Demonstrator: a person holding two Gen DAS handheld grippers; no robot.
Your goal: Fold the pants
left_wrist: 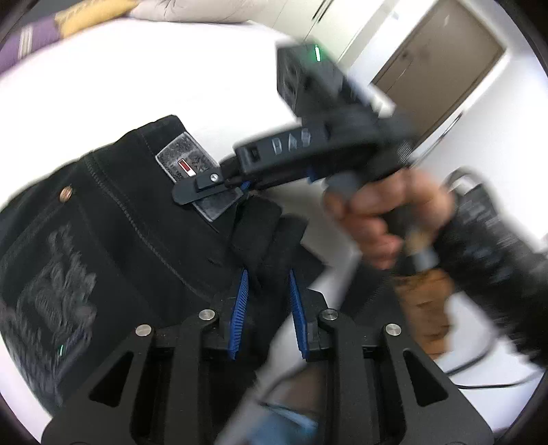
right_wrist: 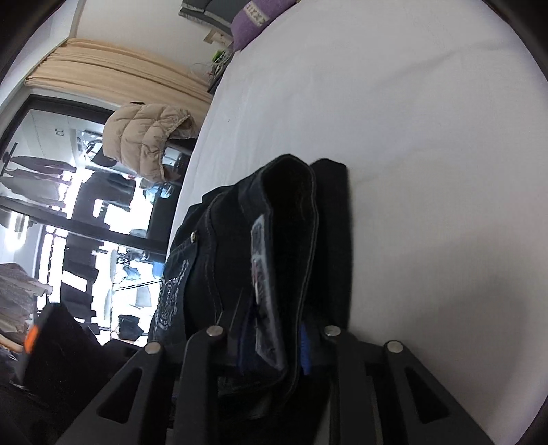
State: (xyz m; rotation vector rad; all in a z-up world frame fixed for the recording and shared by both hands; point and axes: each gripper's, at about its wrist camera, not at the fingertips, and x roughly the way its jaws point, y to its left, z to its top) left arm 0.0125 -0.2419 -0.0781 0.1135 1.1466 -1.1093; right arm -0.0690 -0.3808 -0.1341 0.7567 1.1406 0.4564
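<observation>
Black jeans (left_wrist: 113, 219) with a grey waistband patch (left_wrist: 186, 161) and an embroidered back pocket lie over the white bed (left_wrist: 137, 75). My left gripper (left_wrist: 269, 277), blue pads (left_wrist: 241, 308), is shut on a fold of the black waistband cloth. My right gripper shows in the left wrist view (left_wrist: 222, 185), held by a hand, shut on the waistband at the patch. In the right wrist view the right gripper (right_wrist: 274, 328) holds the bunched waistband (right_wrist: 287, 212) with the patch (right_wrist: 263, 274) above the bed sheet (right_wrist: 428, 137).
Purple and yellow bedding (left_wrist: 51, 30) and a pillow lie at the bed's far end. A brown door (left_wrist: 441, 68) is at the right. A beige puffer jacket (right_wrist: 147, 137), curtain and window stand beside the bed. Cables trail at the lower right.
</observation>
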